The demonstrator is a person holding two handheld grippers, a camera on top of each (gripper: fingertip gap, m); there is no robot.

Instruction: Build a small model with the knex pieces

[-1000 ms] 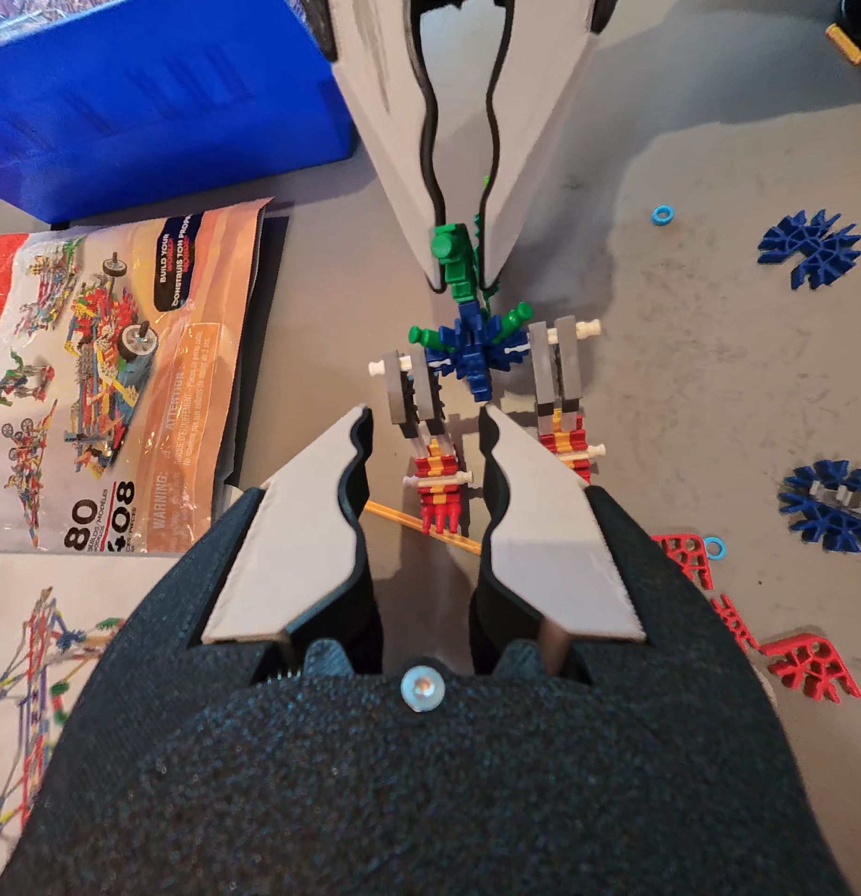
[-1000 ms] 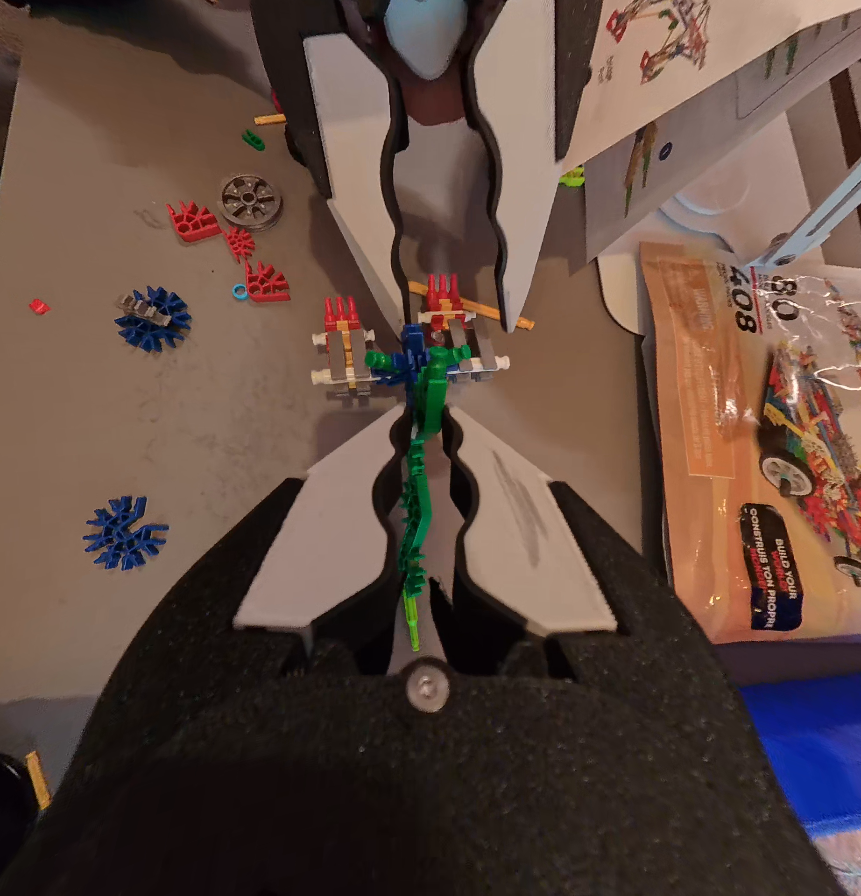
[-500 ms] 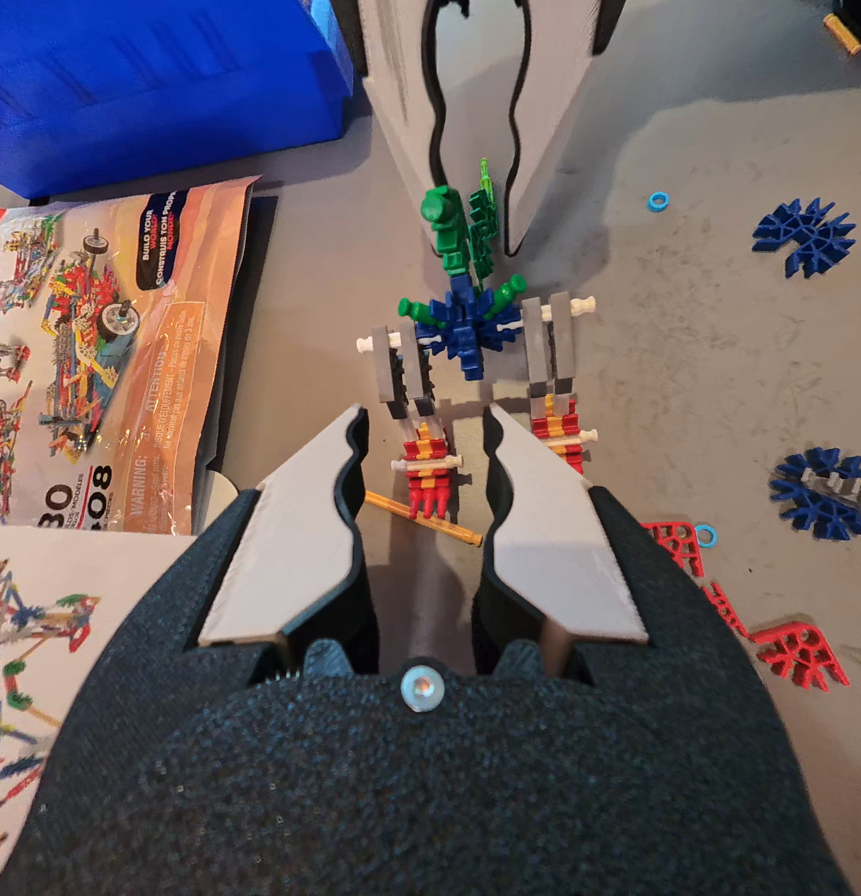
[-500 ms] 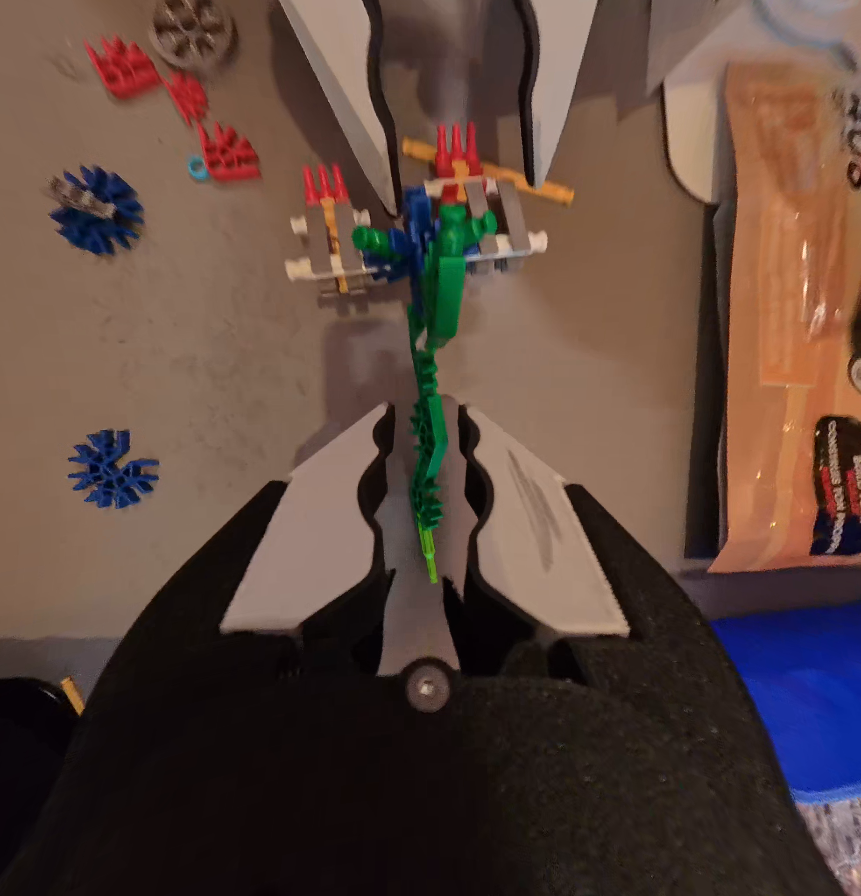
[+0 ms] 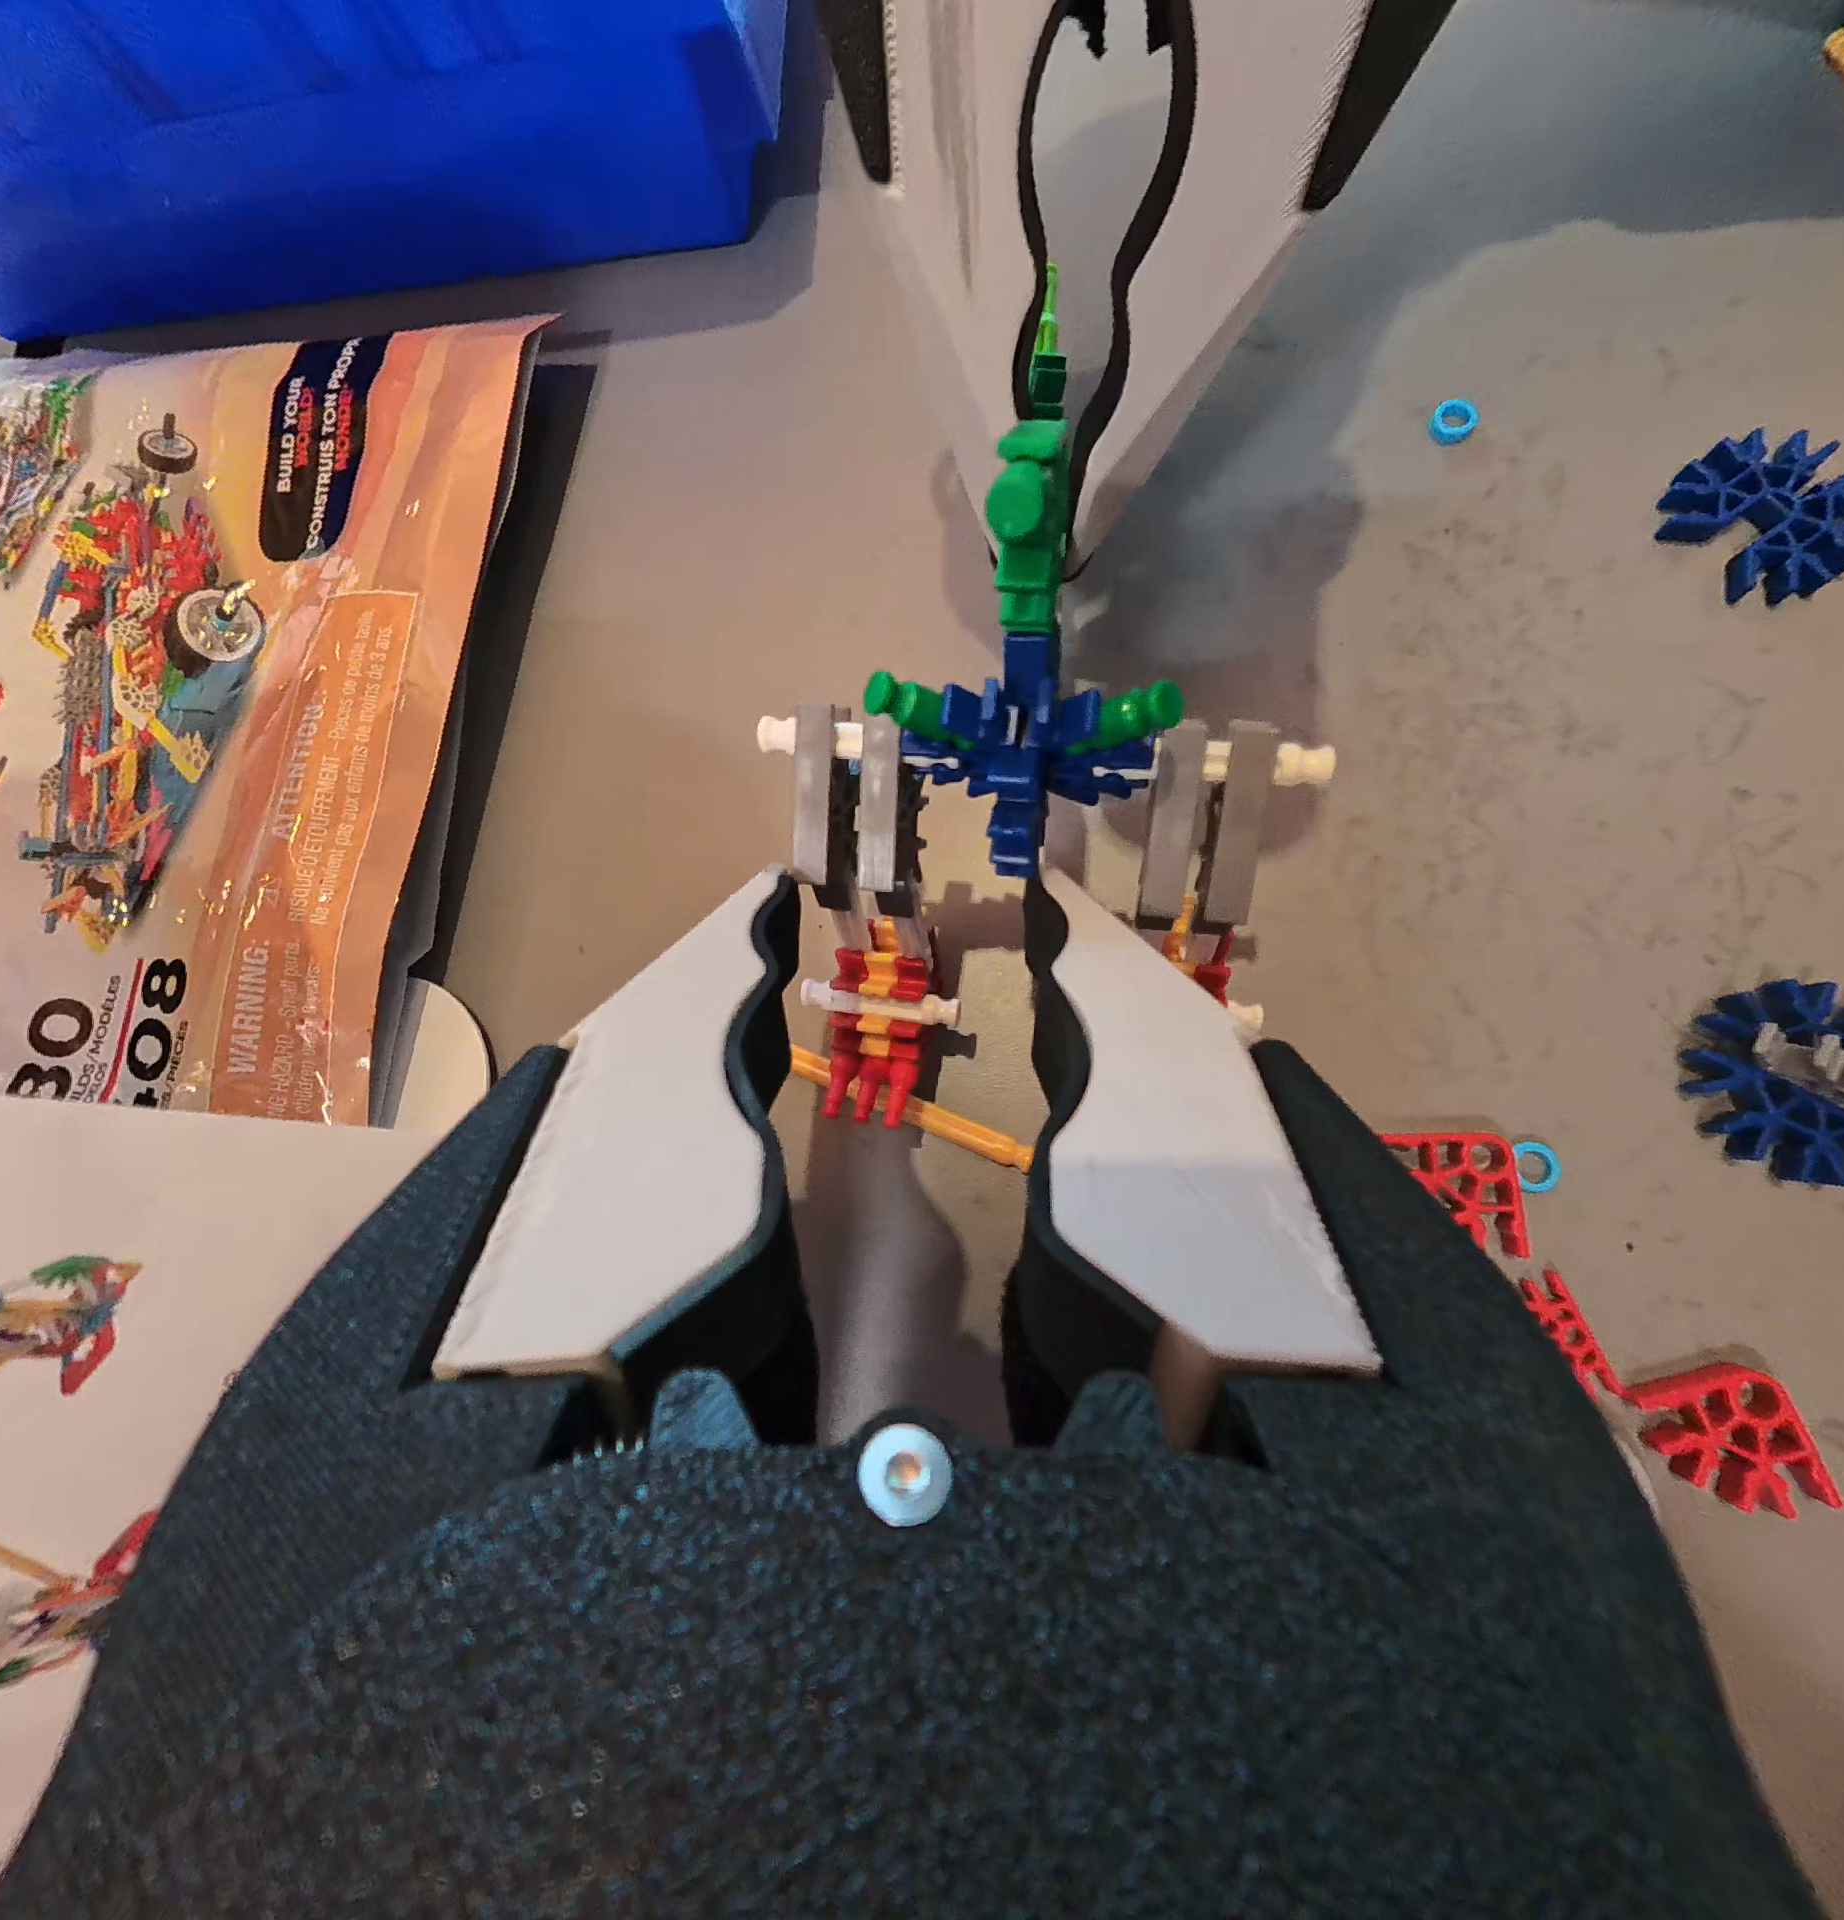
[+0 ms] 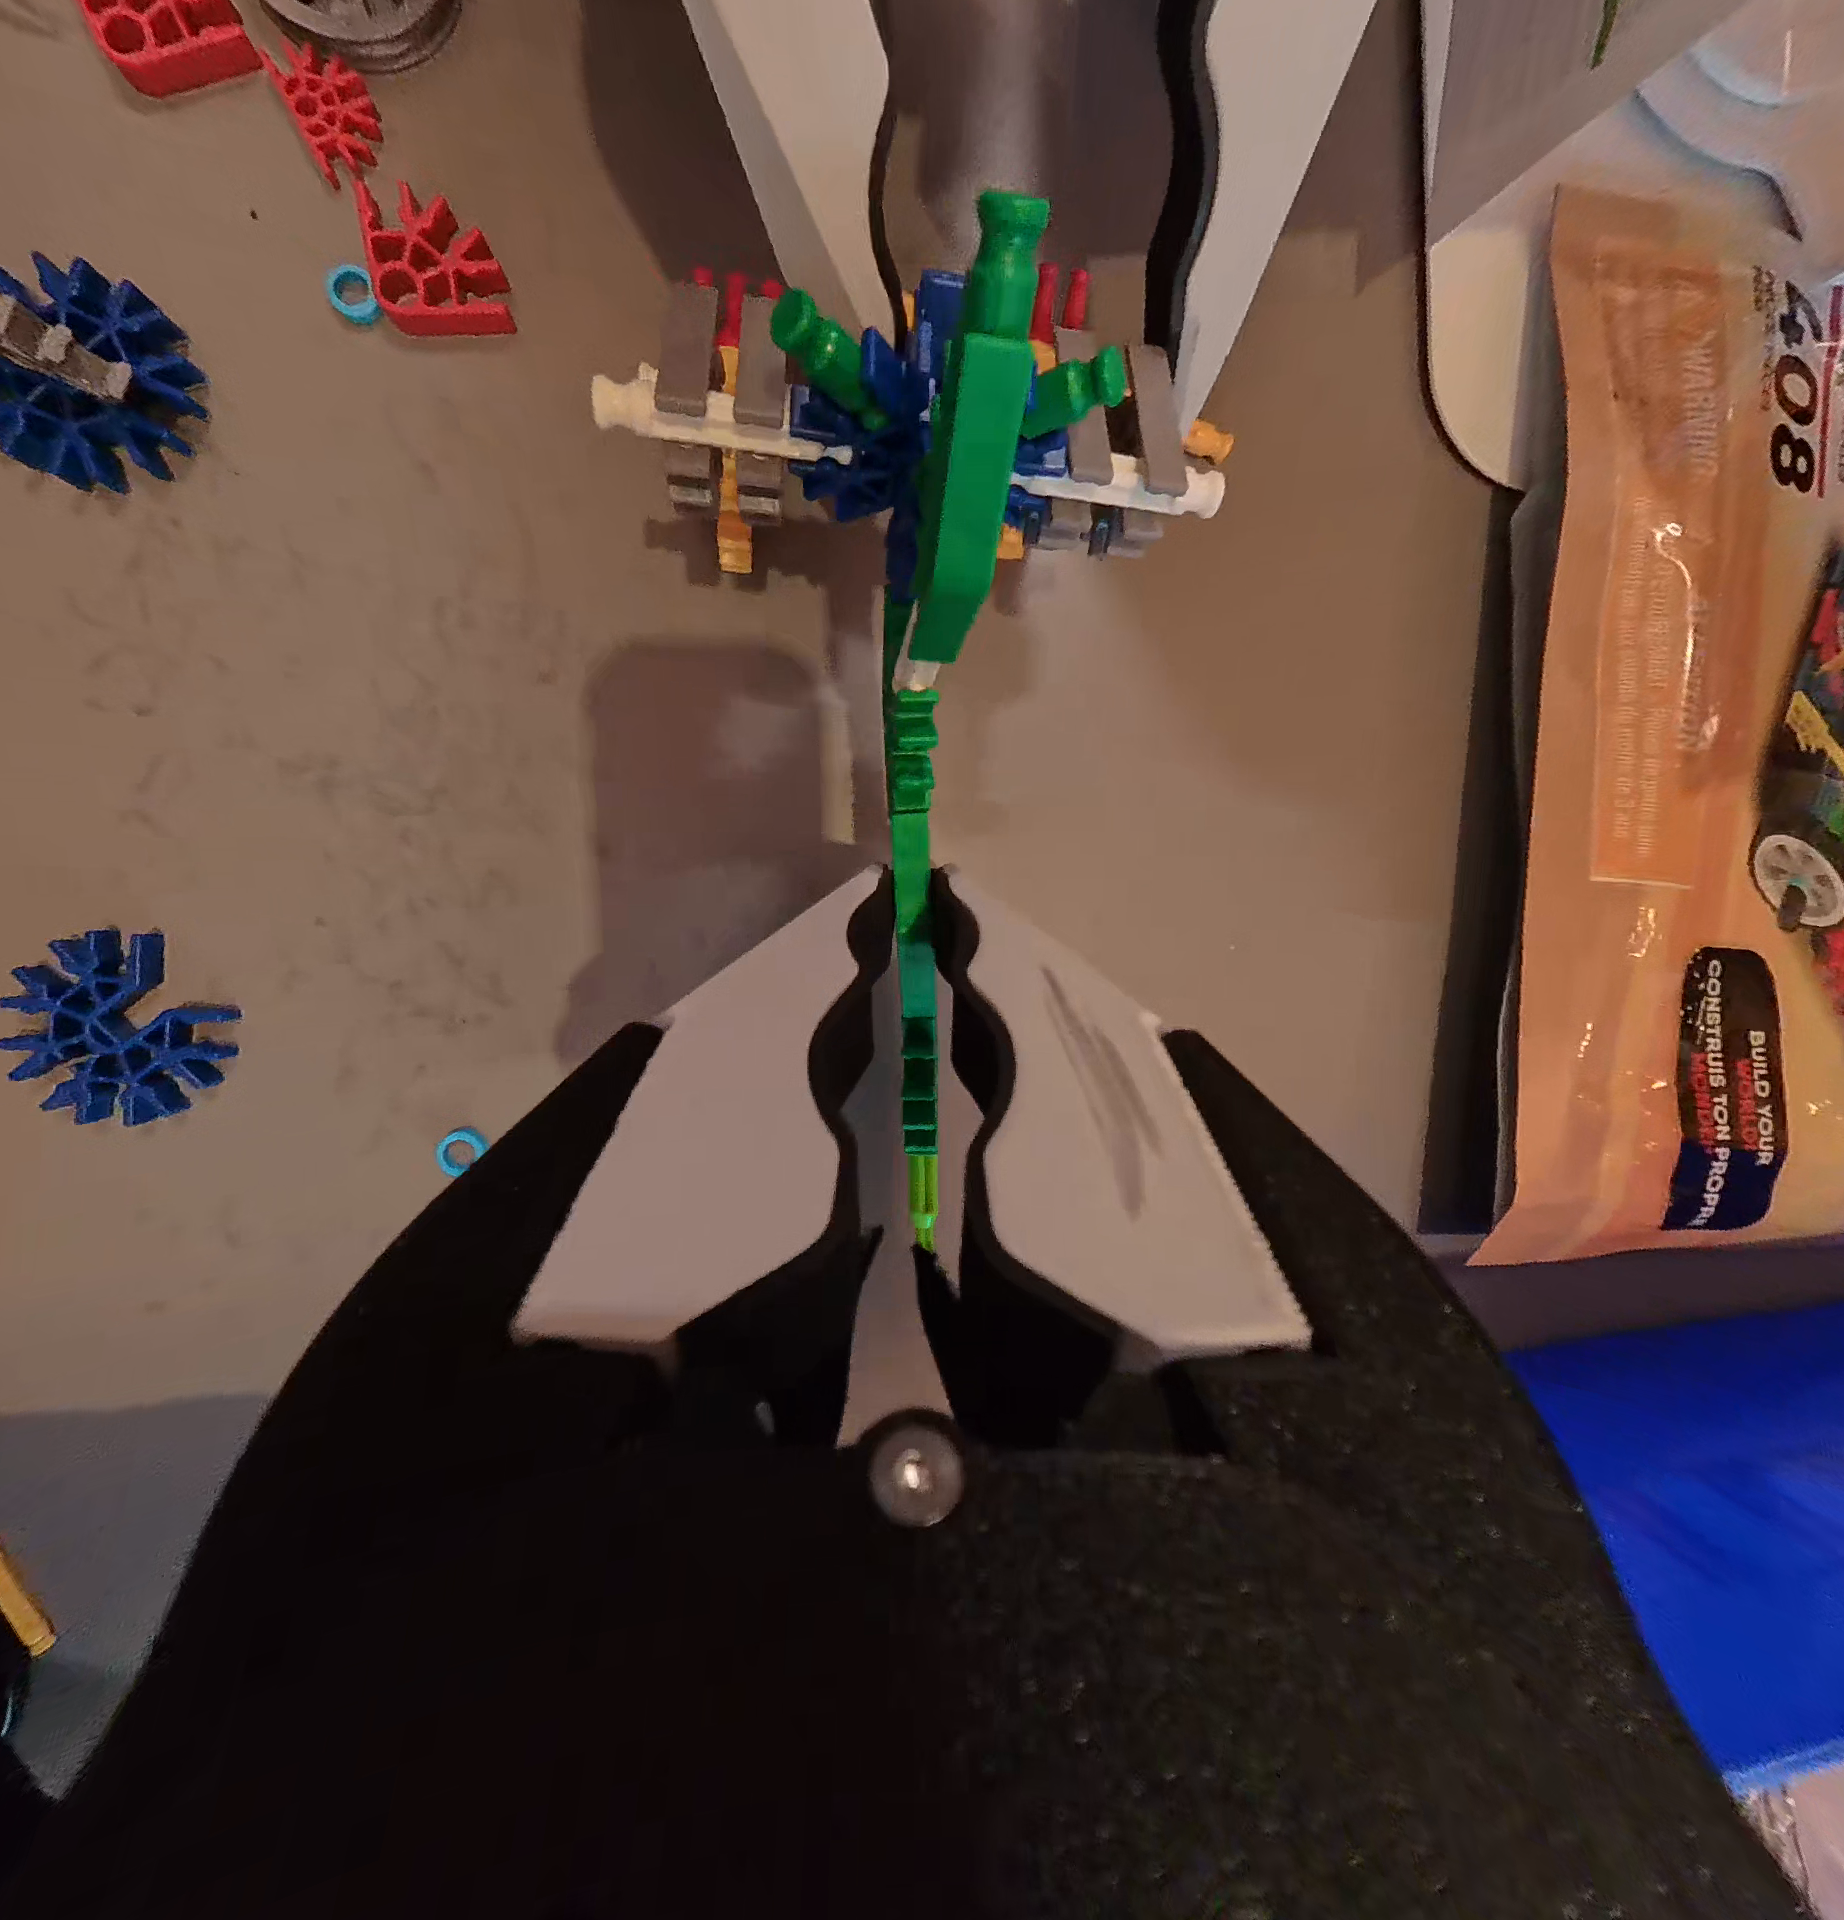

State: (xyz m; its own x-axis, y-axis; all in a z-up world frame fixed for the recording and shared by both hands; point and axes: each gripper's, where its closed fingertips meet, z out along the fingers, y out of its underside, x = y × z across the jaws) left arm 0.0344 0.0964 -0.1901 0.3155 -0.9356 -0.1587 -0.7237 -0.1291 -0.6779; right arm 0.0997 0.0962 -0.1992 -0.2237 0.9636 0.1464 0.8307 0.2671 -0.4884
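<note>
A small rod-and-connector model (image 5: 1022,748) stands on the grey table (image 5: 1520,831). It has a blue snowflake hub, green rods, grey blocks on white rods and red-and-yellow legs. My left gripper (image 5: 913,894) is open, and the model's left red-and-yellow leg (image 5: 882,1023) lies between its fingers. My right gripper (image 6: 913,883) is shut on a chain of green connectors (image 6: 913,997). The chain runs forward to a green rod over the hub (image 6: 866,436). The right gripper also shows in the left wrist view (image 5: 1063,343), coming from the far side.
A blue bin (image 5: 357,135), a printed parts bag (image 5: 253,707) and an instruction sheet (image 5: 118,1226) lie to the left. Loose blue snowflake connectors (image 5: 1770,520), red connectors (image 5: 1728,1444) and a small blue ring (image 5: 1453,421) lie to the right. A thin orange rod (image 5: 959,1117) lies under the left gripper. The grippers' ends are close to 7 cm from one another.
My right gripper loosened on the green chain half a second ago and has shut on it again, farther back. The left gripper stayed open and edged forward around the leg.
</note>
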